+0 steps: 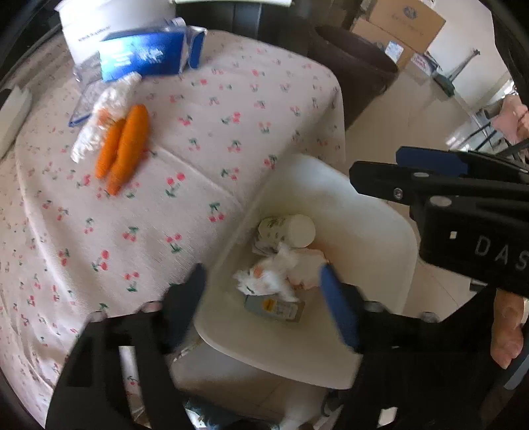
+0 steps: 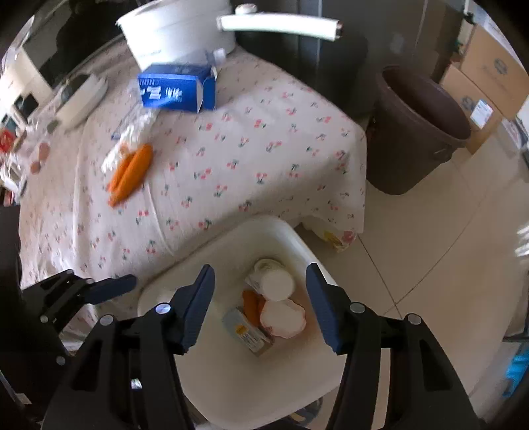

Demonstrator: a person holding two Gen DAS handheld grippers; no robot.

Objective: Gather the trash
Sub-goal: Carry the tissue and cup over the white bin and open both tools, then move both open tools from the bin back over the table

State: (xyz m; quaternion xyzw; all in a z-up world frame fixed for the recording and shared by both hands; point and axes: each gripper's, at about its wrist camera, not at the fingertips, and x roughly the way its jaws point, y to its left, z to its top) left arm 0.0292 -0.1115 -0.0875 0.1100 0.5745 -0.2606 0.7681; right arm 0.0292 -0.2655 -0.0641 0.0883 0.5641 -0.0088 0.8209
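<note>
The tablecloth (image 2: 251, 155) is matt printed cloth. The white bin (image 2: 231, 380) looks like smooth plastic, the floor (image 2: 429, 264) glossy tile, the blue carton (image 2: 175, 91) card

Your left wrist view is smeared: the left gripper (image 1: 263, 281) finger (image 1: 185, 297) is a blur, and so is the lettering on the blue carton (image 1: 150, 54). In the white bin (image 1: 373, 211), crumpled tissue (image 1: 271, 276) hides part of the small box (image 1: 274, 309). The white pot (image 2: 178, 28) is cut off at the top edge in both views.
</note>
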